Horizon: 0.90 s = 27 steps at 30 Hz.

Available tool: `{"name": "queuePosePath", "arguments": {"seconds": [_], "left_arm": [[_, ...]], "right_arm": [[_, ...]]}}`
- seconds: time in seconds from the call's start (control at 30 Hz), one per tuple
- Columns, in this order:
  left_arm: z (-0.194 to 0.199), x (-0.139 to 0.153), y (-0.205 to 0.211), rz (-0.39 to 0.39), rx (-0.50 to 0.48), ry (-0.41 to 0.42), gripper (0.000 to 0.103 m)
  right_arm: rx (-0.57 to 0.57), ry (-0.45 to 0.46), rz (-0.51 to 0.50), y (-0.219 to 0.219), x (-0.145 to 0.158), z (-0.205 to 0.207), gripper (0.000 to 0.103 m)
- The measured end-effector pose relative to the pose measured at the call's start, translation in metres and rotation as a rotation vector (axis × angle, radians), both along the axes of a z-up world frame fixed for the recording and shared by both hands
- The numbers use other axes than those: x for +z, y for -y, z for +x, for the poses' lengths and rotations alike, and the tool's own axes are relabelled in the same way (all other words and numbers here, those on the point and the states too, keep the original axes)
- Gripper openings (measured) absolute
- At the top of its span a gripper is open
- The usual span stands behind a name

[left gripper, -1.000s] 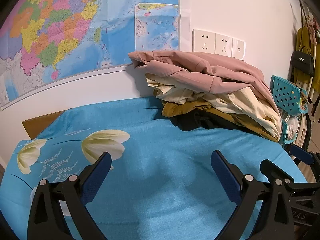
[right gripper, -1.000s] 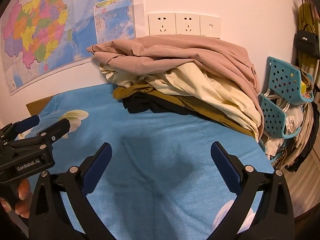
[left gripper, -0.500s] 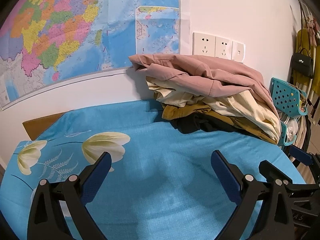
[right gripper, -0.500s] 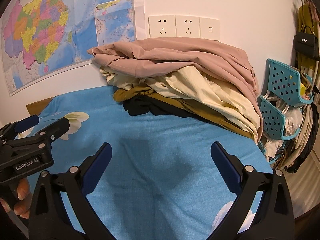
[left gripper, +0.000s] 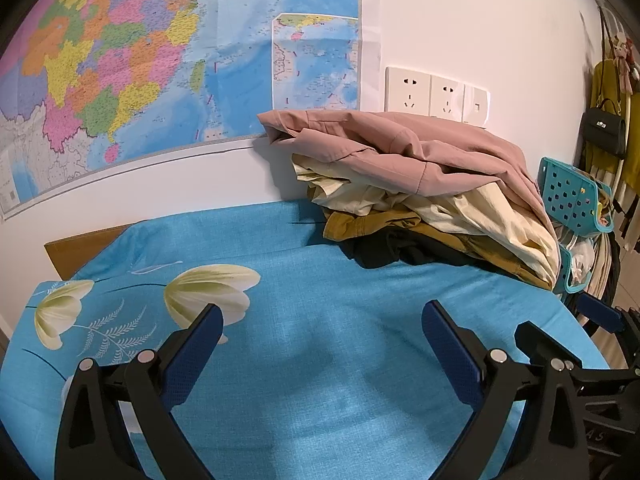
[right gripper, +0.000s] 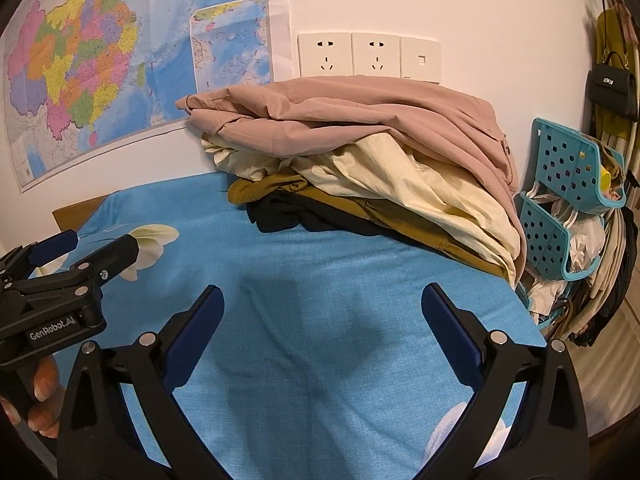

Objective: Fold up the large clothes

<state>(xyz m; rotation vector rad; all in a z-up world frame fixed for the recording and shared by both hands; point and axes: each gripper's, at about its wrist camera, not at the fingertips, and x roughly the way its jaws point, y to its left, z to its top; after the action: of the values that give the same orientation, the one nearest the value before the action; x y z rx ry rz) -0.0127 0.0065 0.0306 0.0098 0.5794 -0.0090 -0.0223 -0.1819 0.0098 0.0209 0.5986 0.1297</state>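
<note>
A pile of clothes lies at the back right of the blue cloth-covered table (left gripper: pixel 320 360), against the wall. A dusty pink garment (left gripper: pixel 400 148) (right gripper: pixel 360 120) is on top, a cream one (right gripper: pixel 420 184) under it, then a mustard one (right gripper: pixel 264 190) and a black one (right gripper: pixel 280 216). My left gripper (left gripper: pixel 320 320) is open and empty above the bare blue cloth in front of the pile. My right gripper (right gripper: pixel 320 304) is open and empty, also short of the pile. The left gripper also shows at the left edge of the right wrist view (right gripper: pixel 86 246).
A big map (left gripper: pixel 140 60) and wall sockets (right gripper: pixel 368 58) are behind the pile. Teal perforated baskets (right gripper: pixel 568 168) with bags stand off the table's right edge. A black handbag (right gripper: pixel 612 88) hangs beyond. The cloth has a white flower print (left gripper: pixel 212 284).
Both grippers have eased slightly back and up, so the pile sits a little lower and farther in the views. Both stay open.
</note>
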Motion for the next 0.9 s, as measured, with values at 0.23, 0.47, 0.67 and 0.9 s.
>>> {"name": "queuePosePath", "arguments": {"seconds": [0.23, 0.47, 0.67, 0.9], "left_arm": [[-0.0007, 0.0007, -0.0006, -0.004, -0.003, 0.001, 0.096], [-0.0007, 0.0006, -0.0006, -0.004, -0.004, 0.000, 0.096], [-0.0009, 0.0009, -0.0006, -0.004, -0.003, 0.002, 0.096], [-0.0003, 0.0023, -0.0003, -0.007, -0.001, 0.003, 0.096]], "right_arm": [[-0.001, 0.001, -0.001, -0.0001, 0.0006, -0.0002, 0.097], [0.001, 0.002, 0.002, -0.0003, 0.0005, 0.0001, 0.097], [0.002, 0.003, 0.001, -0.0003, 0.0004, 0.0002, 0.097], [0.004, 0.007, 0.001, -0.0003, 0.0008, 0.0009, 0.097]]}}
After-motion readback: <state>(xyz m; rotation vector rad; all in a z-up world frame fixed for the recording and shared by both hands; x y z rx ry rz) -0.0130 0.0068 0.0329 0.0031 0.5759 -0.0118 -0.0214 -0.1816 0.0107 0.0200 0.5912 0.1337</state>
